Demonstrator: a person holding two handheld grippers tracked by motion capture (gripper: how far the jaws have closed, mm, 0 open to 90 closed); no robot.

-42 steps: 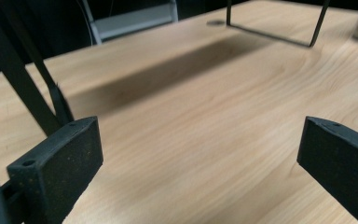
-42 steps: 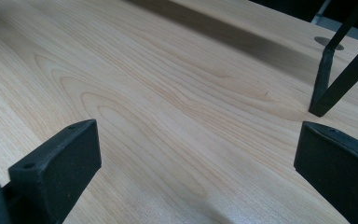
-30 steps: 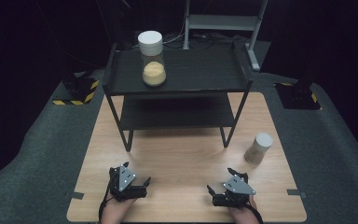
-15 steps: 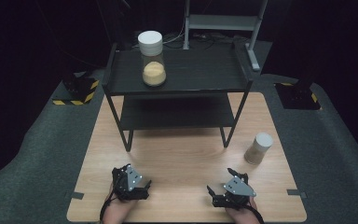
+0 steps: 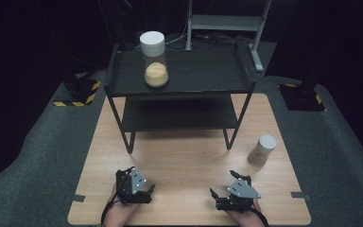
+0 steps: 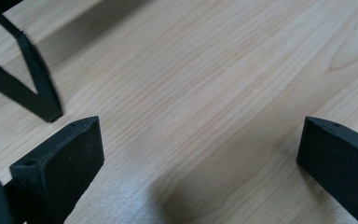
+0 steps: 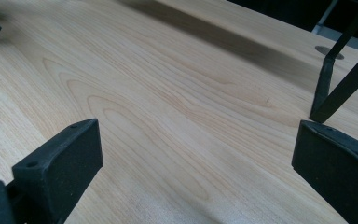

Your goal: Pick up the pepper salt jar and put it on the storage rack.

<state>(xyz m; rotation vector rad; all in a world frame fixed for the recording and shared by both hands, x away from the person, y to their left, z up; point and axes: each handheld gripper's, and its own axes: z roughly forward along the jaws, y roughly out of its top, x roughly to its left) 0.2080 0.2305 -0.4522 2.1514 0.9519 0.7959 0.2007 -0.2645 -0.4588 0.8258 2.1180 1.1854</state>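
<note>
The left gripper (image 5: 147, 191) and the right gripper (image 5: 216, 195) rested low over the near edge of the pale wooden table (image 5: 189, 161), well apart from each other, each held by a hand cut off at the bottom of the high view. In the left gripper view the 2 black jaws stood wide apart with bare wood between them, holding nothing; the right gripper view showed the same, its jaws spread wide over empty grain. Nearest the right gripper stood a small tan cylindrical container with a white lid (image 5: 262, 150), upright on the table near its right edge, just outside the right front leg of the black 2-tier metal shelf (image 5: 194, 75). On the shelf's top tier stood a clear glass jar with a white lid, partly filled with yellowish grains (image 5: 153, 65). The lower tier lay in shadow and was hard to make out. Thin black shelf legs (image 6: 32, 88) appeared blurred in the left gripper view.
</note>
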